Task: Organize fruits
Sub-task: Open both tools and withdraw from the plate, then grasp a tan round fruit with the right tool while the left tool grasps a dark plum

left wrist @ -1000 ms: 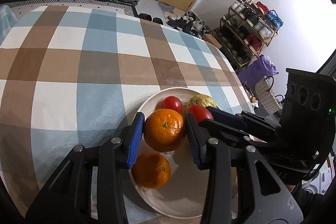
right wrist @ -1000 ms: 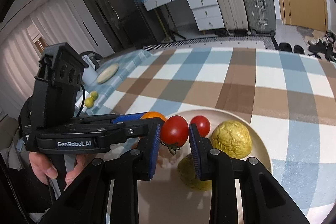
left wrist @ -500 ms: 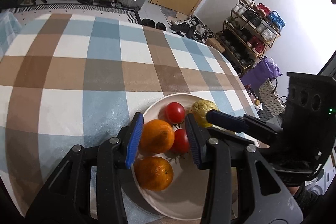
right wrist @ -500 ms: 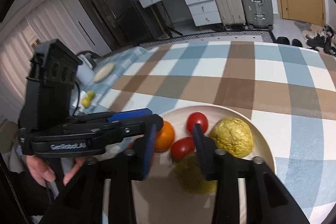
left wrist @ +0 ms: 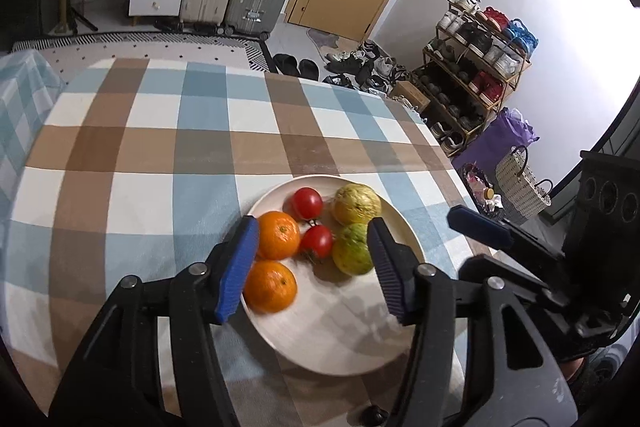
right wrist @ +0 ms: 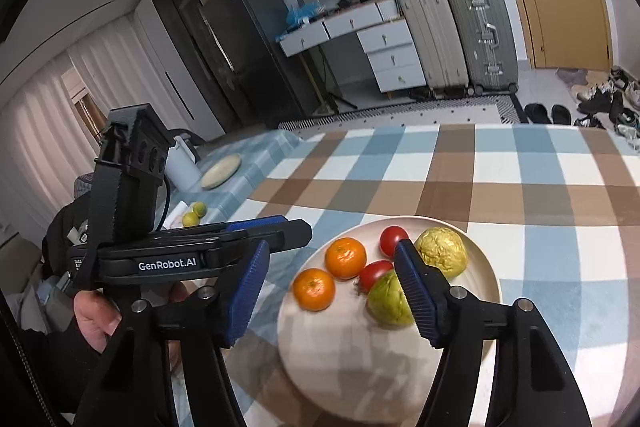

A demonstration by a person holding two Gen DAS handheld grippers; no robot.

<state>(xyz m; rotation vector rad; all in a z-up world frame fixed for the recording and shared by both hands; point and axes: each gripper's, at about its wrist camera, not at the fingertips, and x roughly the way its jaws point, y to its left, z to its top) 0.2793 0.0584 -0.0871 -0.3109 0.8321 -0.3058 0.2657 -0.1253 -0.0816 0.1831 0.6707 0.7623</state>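
- Left wrist view. The plate (left wrist: 340, 347) is the landmark; it rests on the checked bench (left wrist: 160, 147), close to the bench's near right corner. On it lie six fruits: two oranges (left wrist: 277, 235) at the left rim, two tomatoes (left wrist: 307, 203) toward the middle and far side, a yellow guava (left wrist: 357, 204) at the far right, and a greener guava (left wrist: 352, 254) just nearer than it. The left gripper (left wrist: 310, 263) hangs above the plate; its fingers (left wrist: 236, 267) are spreading, with nothing pinched between them and no pad on a fruit. The right gripper (left wrist: 480, 227) shows beyond the plate's right rim.
- Right wrist view. The same plate (right wrist: 360, 367) carries all six fruits, the oranges (right wrist: 345, 258) leftmost, the tomatoes (right wrist: 390, 239) next, and the guavas (right wrist: 441, 251) rightmost. The right gripper (right wrist: 332, 291) is above the plate with its fingers (right wrist: 416, 303) also spreading and holding nothing. The left gripper (right wrist: 256, 227), held in a hand (right wrist: 96, 315), lies left of the plate.
- Progress (judgement). Like fruits lie grouped on the plate, so the sorting appears essentially done. Two small green fruits (right wrist: 195, 214) far left of the plate may be outside the task.
- Clearance. The bench beyond and left of the plate is bare; its right edge runs just beside the plate's rim, leaving little margin there.
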